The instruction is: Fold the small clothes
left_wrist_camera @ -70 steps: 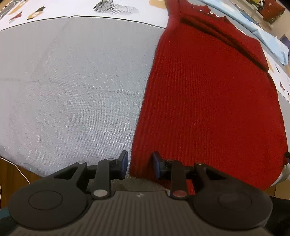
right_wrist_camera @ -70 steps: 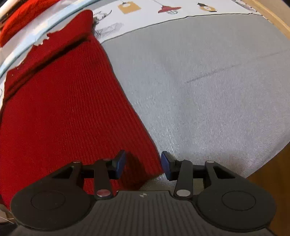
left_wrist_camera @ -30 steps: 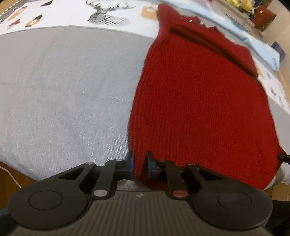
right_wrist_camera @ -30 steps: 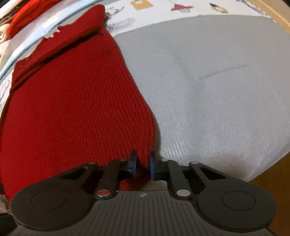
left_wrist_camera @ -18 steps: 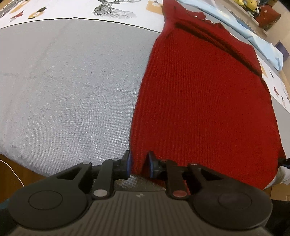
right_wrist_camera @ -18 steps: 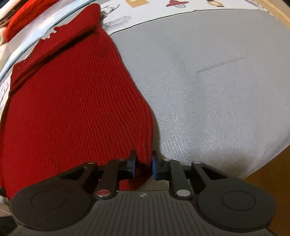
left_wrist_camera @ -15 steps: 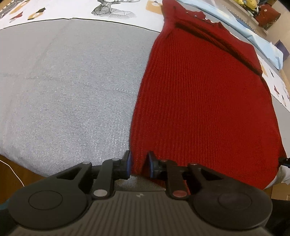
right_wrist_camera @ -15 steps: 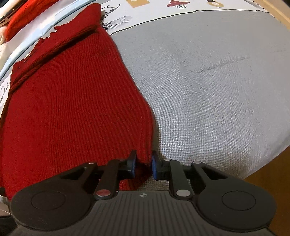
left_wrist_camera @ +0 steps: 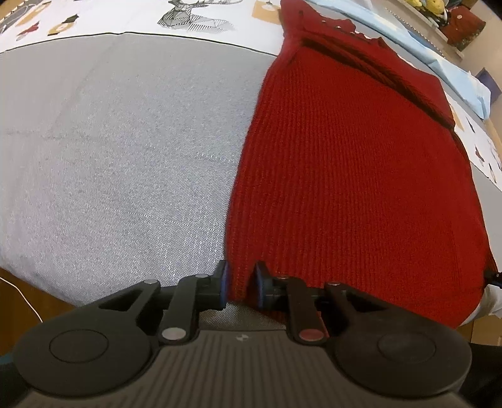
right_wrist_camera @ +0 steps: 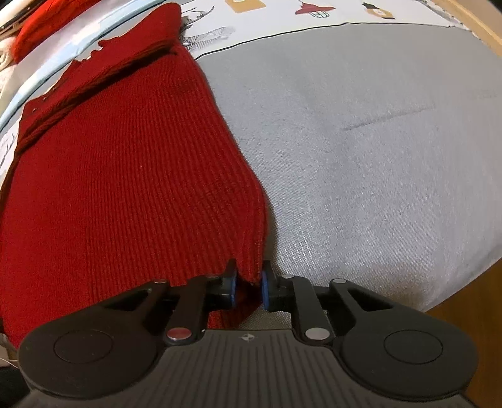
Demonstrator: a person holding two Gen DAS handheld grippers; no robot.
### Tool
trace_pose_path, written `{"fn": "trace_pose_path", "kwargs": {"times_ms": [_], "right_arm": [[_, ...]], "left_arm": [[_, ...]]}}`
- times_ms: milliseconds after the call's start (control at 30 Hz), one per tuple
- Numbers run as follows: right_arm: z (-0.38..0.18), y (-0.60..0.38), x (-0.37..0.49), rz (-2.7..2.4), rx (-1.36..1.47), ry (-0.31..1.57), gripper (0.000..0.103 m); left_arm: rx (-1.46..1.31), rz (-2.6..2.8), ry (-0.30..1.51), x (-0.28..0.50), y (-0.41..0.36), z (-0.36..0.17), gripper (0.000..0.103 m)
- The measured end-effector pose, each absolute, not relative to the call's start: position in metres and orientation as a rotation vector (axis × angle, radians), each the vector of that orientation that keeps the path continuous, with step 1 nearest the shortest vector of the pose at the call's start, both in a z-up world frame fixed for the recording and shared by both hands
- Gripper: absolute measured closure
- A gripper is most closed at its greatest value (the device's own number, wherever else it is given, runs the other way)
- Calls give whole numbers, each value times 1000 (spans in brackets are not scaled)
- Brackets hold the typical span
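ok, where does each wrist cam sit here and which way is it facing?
Left wrist: on the left hand-held gripper, looking steeply down along its fingers at the red knit garment's near left corner, which they pinch, and the grey cloth.
Right wrist: on the right hand-held gripper, also angled down; its jaws are closing on the garment's near right corner.
Shared: the same garment, grey cloth and printed sheet beyond. No hand or sleeve shows.
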State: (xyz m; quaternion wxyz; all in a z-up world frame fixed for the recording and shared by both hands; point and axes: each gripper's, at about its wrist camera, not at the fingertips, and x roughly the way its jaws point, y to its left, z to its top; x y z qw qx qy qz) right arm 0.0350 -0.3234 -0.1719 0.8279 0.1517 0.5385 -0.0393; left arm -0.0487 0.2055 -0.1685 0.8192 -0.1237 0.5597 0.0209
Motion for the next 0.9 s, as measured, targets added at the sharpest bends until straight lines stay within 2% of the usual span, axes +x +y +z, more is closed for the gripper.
{"fn": "trace_pose_path", "kwargs": {"times_ms": [300,633,900], "right_arm": [[-146,-325,26,-50,361,1017,92],[-64,-344,-7,99,526,763,93],[-18,-378,-82,152,680,654,94]], "left_arm": [[-209,9,1127,-52,194,-138,90],[-161,-149,939,-75,188,-41,93],[-244,-236,865,-152,204,23,94]]}}
